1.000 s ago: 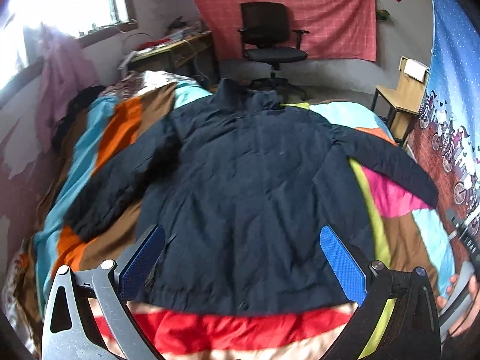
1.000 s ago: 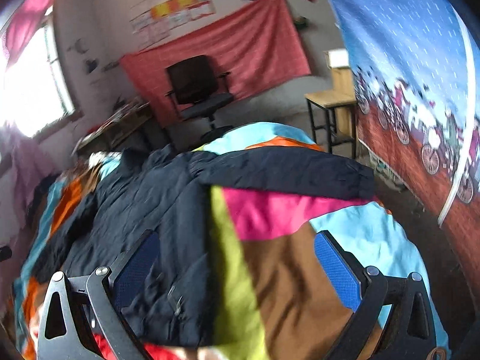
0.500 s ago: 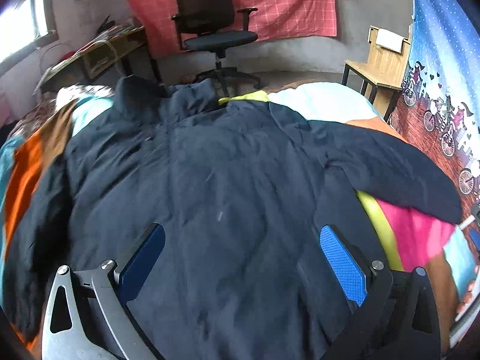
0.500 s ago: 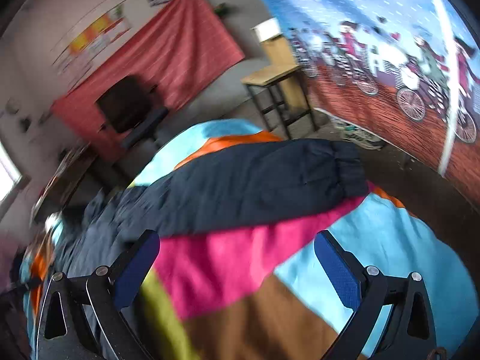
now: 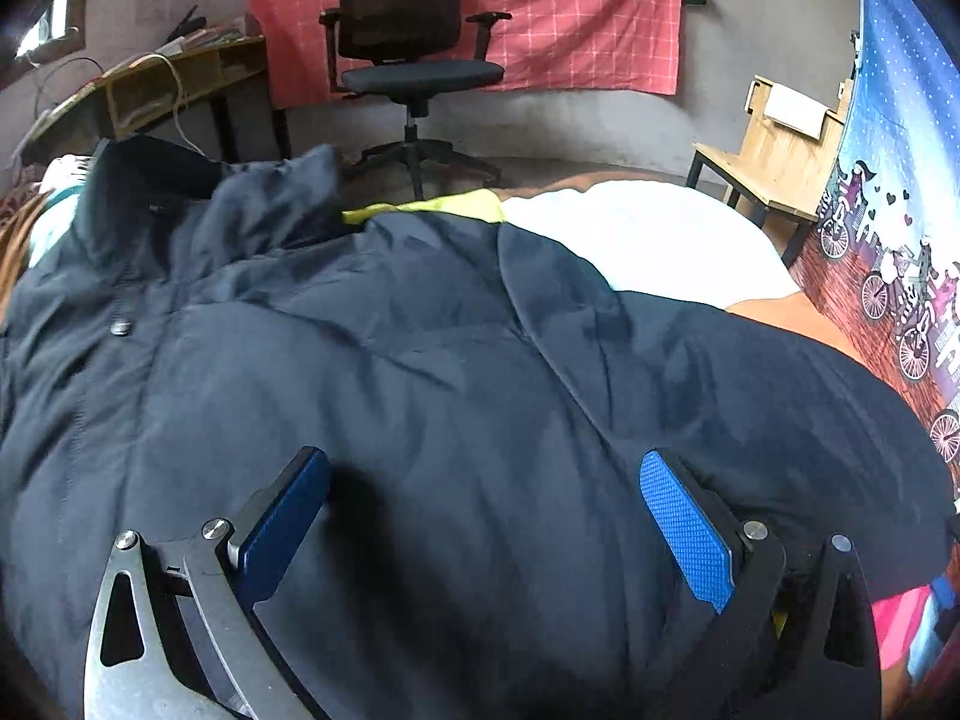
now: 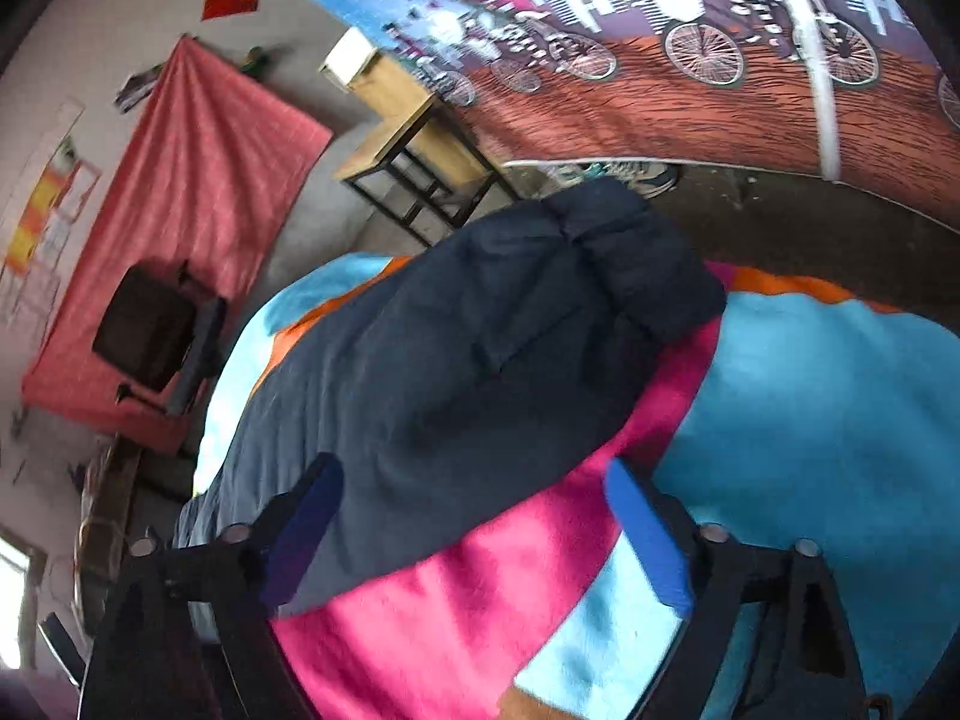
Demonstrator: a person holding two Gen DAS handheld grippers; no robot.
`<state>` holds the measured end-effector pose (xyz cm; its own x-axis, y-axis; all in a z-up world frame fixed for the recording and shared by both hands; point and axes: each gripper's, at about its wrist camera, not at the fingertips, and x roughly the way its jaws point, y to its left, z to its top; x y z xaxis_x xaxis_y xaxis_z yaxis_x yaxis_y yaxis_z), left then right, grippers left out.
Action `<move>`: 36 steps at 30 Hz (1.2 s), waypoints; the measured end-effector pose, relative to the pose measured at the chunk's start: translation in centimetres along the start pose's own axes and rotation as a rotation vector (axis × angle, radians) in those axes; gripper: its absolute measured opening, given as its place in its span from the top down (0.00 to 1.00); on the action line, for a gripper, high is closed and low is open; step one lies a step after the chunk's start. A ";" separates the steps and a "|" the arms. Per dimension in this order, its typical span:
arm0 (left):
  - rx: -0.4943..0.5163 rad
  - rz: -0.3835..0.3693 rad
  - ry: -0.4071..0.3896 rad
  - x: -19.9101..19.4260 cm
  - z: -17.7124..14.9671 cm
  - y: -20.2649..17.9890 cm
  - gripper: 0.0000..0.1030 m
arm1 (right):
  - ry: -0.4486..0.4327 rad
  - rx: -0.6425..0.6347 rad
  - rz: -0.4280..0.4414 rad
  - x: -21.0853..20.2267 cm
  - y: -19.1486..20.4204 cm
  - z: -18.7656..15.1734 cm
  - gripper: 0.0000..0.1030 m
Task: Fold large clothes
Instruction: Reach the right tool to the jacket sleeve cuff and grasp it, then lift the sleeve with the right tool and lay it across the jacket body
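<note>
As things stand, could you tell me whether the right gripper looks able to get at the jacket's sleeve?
Probably yes. The sleeve lies flat on the blanket with nothing on top of it, and the right gripper has its closing jaws straddling the sleeve's near edge, though the pads do not yet press it.

Jacket spread on bed, sleeve out right; chair behind, desk left.
</note>
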<state>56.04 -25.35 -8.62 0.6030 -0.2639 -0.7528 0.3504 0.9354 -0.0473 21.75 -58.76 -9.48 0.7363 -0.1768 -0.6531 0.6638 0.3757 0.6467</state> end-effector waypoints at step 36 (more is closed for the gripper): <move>-0.197 0.065 -0.081 -16.5 -6.8 21.1 0.02 | -0.181 -0.923 0.518 -10.2 35.4 -16.8 0.92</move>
<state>48.64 0.28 -1.68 0.6783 -0.2119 -0.7036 0.1668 0.9769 -0.1334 35.54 -28.37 13.47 0.9584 0.0977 -0.2682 -0.0345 0.9724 0.2309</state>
